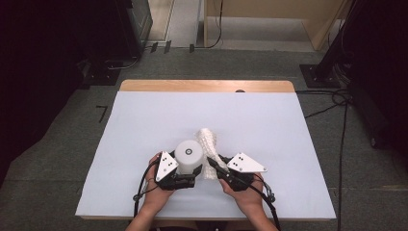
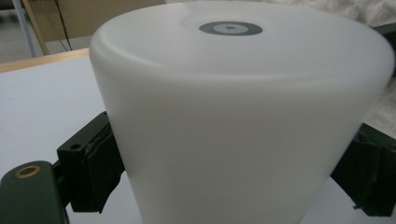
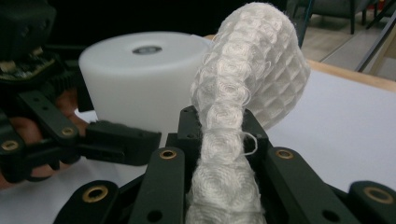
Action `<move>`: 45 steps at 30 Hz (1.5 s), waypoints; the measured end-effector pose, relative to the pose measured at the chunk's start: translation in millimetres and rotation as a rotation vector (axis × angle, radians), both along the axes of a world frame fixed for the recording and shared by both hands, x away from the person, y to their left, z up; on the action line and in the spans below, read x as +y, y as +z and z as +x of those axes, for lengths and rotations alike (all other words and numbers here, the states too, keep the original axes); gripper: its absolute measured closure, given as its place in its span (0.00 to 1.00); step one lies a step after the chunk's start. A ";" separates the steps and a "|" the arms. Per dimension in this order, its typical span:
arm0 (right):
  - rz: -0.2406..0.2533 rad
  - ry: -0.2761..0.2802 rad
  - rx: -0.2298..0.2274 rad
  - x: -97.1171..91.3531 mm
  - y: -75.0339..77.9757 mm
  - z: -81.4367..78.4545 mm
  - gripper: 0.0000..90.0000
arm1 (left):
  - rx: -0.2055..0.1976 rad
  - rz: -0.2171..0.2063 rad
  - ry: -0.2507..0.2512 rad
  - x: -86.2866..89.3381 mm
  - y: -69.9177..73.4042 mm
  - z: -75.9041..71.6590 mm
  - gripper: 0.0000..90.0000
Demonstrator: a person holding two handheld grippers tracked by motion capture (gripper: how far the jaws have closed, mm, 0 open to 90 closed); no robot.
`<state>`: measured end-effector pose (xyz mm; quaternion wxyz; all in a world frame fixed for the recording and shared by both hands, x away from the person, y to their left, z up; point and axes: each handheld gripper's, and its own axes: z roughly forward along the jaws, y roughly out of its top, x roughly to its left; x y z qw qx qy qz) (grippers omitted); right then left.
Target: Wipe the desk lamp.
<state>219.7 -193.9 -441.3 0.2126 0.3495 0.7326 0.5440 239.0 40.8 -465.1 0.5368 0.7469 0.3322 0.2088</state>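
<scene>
On the white-covered table (image 1: pixel 144 125), the left gripper (image 1: pixel 191 169) clamps its jaws on the sides of an upturned, translucent white plastic cup (image 1: pixel 188 155) near the table's front edge. Just beside it, the right gripper (image 1: pixel 216 166) pinches a white waffle-weave cloth (image 1: pixel 210 144), jaws nearly closed on the bunched fabric.

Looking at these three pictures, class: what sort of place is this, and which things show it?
Probably a lab or recording room: a table under a plain white sheet, cables trailing over grey carpet, dark equipment stands around it.
</scene>
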 end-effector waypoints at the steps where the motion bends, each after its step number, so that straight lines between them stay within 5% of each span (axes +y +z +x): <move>1: -0.003 0.002 0.013 0.4 -2.6 1.0 0.84 | -0.006 0.000 0.000 1.0 0.7 -0.1 0.09; 9: -0.039 0.025 0.108 12.0 -30.2 6.6 0.84 | -0.018 -0.047 0.020 14.7 8.4 3.2 0.09; 17: -0.016 0.016 0.102 8.0 -24.6 6.5 0.84 | -0.018 -0.025 -0.005 6.8 3.5 1.5 0.09; 25: 0.032 0.001 0.035 -0.9 -4.5 2.1 0.84 | -0.010 0.008 -0.016 1.5 -2.5 1.3 0.09; 32: 0.005 0.018 0.103 4.8 -21.0 7.4 0.84 | -0.034 -0.023 -0.003 8.8 0.7 2.6 0.09; 45: 0.024 -0.043 0.110 -7.0 -21.9 11.5 0.84 | -0.050 0.078 0.015 8.3 -12.9 7.2 0.09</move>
